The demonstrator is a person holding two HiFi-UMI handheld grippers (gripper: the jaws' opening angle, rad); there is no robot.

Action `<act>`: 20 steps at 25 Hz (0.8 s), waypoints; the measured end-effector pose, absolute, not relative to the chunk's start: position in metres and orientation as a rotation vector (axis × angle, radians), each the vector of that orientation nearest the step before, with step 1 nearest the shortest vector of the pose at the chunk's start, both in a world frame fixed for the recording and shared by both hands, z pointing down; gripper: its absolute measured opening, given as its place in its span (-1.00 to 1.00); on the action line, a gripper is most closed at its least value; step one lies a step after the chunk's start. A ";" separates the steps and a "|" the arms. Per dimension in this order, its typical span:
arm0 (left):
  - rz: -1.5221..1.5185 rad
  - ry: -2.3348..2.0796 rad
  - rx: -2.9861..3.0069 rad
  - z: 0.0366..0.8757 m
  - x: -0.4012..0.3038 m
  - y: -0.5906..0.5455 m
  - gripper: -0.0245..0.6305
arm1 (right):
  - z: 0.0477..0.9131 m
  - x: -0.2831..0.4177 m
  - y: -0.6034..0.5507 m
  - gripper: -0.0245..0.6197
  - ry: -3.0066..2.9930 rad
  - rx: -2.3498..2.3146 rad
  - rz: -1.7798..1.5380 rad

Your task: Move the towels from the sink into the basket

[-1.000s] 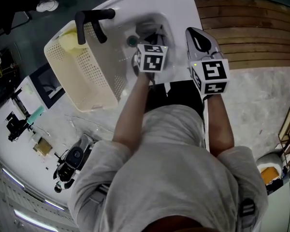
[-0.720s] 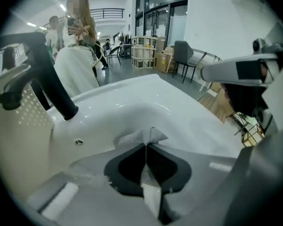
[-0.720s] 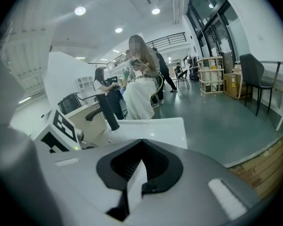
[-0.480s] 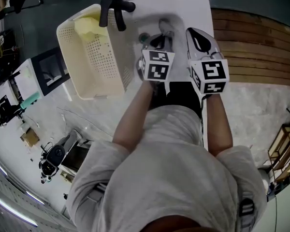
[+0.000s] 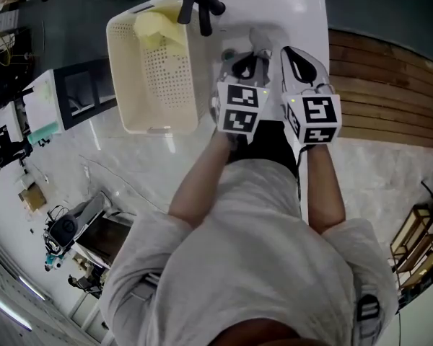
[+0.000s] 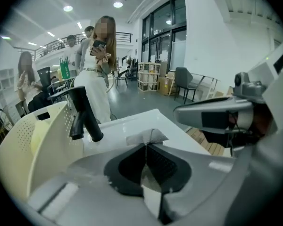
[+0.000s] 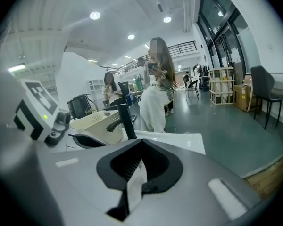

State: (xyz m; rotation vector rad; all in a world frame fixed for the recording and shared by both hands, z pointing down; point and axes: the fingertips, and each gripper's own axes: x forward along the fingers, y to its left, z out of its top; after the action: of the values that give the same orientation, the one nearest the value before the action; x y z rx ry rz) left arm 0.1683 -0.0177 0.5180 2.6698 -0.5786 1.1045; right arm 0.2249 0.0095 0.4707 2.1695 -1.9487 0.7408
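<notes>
The white sink point(image 5: 303, 9) has a black faucet point(image 5: 202, 2) at its left rim. Left of it stands a cream perforated basket point(image 5: 155, 85) with a yellow towel point(image 5: 159, 24) inside. My left gripper point(image 6: 146, 142) is shut on a white towel point(image 6: 148, 136), a corner of which sticks out past the tips. My right gripper point(image 7: 140, 142) is shut on white towel cloth point(image 7: 134, 182) that hangs between its jaws. In the head view both grippers, left point(image 5: 245, 67) and right point(image 5: 296, 56), hover side by side over the basin. I cannot tell whether they hold the same towel.
A wooden slat platform point(image 5: 390, 85) lies right of the sink. Cameras and gear lie on the floor at the left point(image 5: 65, 225). A standing person point(image 6: 99, 69) and others are beyond the sink. The faucet point(image 6: 85, 117) rises between my left gripper and the basket point(image 6: 23, 145).
Both grippers have risen above the basin, the left one more. The left marker cube has come closer to the right one. The head view has shifted, so the basket sits further right.
</notes>
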 end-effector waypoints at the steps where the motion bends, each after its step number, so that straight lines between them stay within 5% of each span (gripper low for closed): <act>1: 1.093 -0.584 2.679 0.513 0.167 -0.017 -0.84 | 0.467 0.223 0.008 -0.90 -1.957 2.168 0.726; 20: 0.836 -0.737 2.728 0.436 0.145 -0.030 -0.84 | 0.406 0.191 -0.018 -0.90 -2.068 2.077 0.542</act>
State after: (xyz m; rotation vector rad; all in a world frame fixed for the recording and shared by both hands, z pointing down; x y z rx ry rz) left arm 0.1454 -0.0296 0.4362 2.7285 -0.7374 0.8359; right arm 0.1907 -0.0182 0.4061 2.0769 -2.0677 0.5419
